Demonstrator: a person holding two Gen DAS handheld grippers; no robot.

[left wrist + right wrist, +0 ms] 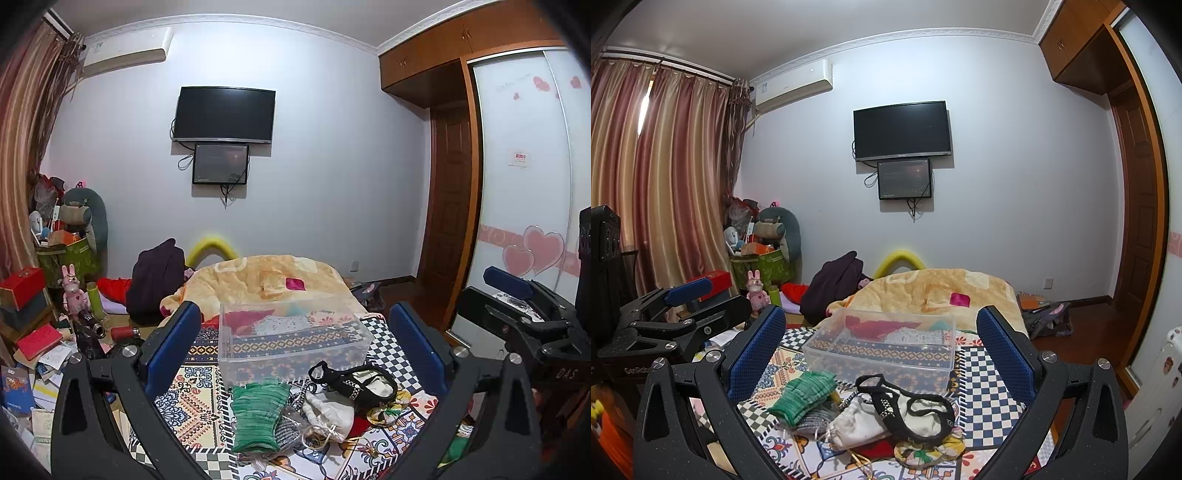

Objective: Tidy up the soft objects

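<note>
A pile of soft things lies on the patterned bed cover: a green knit glove (258,417) (803,397), a white drawstring pouch (328,415) (864,421), a black strap (351,376) (905,402) and a floral scrunchie (929,448). Behind the pile stands a clear plastic box (291,338) (882,347). My left gripper (295,347) is open and empty above the pile. My right gripper (882,354) is open and empty too. Each gripper also shows at the other view's edge, the right one (524,306) and the left one (676,314).
A beige blanket (266,277) (934,291) lies at the far end of the bed. A dark bundle of clothes (157,280) sits left of it. Books, boxes and toys (40,325) clutter the floor at the left. A wardrobe (517,184) stands at the right.
</note>
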